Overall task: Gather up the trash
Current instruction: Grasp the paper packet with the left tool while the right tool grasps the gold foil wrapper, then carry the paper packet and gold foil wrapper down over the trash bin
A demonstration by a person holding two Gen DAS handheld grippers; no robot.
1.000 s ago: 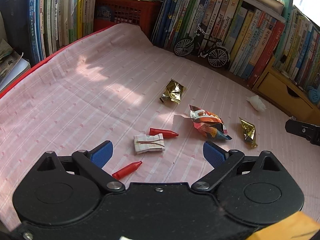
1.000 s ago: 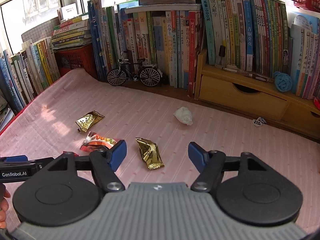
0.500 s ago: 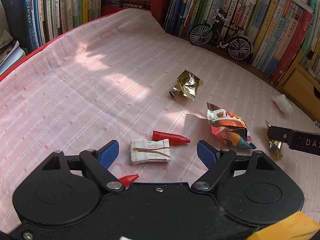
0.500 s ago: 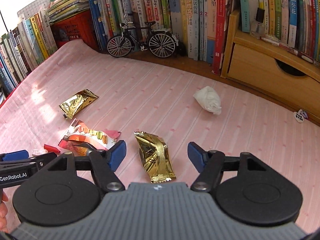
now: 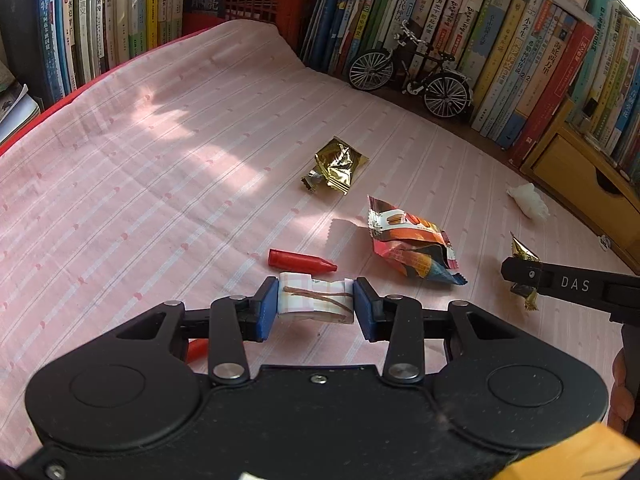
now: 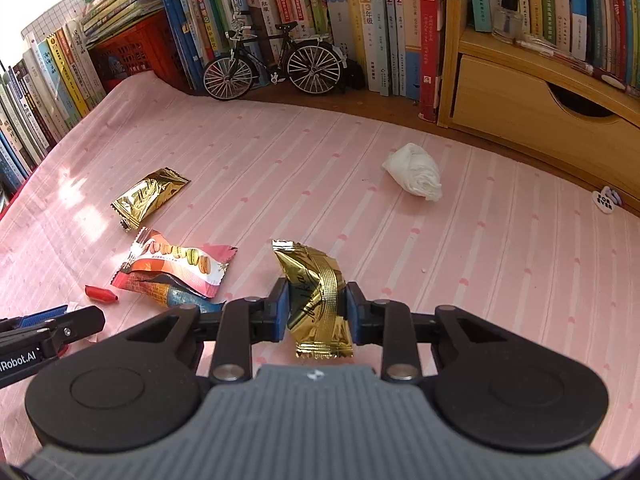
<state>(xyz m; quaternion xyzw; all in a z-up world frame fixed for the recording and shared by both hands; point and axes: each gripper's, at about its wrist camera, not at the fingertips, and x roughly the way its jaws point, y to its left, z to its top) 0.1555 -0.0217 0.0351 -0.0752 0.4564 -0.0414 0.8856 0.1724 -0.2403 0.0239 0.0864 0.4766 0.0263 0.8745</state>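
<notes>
A pink striped cloth (image 5: 160, 168) covers the tabletop, with rows of books (image 6: 360, 20) standing along its far and left edges and a wooden drawer unit (image 6: 532, 96) at the far right. A model bicycle (image 6: 276, 66) stands in front of the books.

The left claw (image 5: 315, 307) is closed narrow on a folded checked wrapper (image 5: 316, 300), its blue pads pressing the wrapper's two short ends; the wrapper sits right between the fingers, low over the cloth. The right claw (image 6: 316, 312) is likewise drawn in on a gold wrapper (image 6: 316, 296), gripping it across its middle so that the top end sticks out ahead of the fingers and the bottom end hangs back toward the claw body.

Still loose on the cloth: a colourful snack packet (image 6: 176, 270) with macarons printed on it lies just left of the right claw, between the two claws. A second gold wrapper (image 6: 148, 196), crumpled, lies farther off beyond that packet. A crumpled white tissue (image 6: 416, 172) rests well apart, near the drawer unit. A red crayon (image 5: 300, 261) lies just beyond the left claw's held wrapper, close to it, and another red piece (image 5: 197, 350) shows partly under the left claw's finger linkage. A small heart-shaped sticker (image 6: 606, 200) lies at the cloth's far right edge.
</notes>
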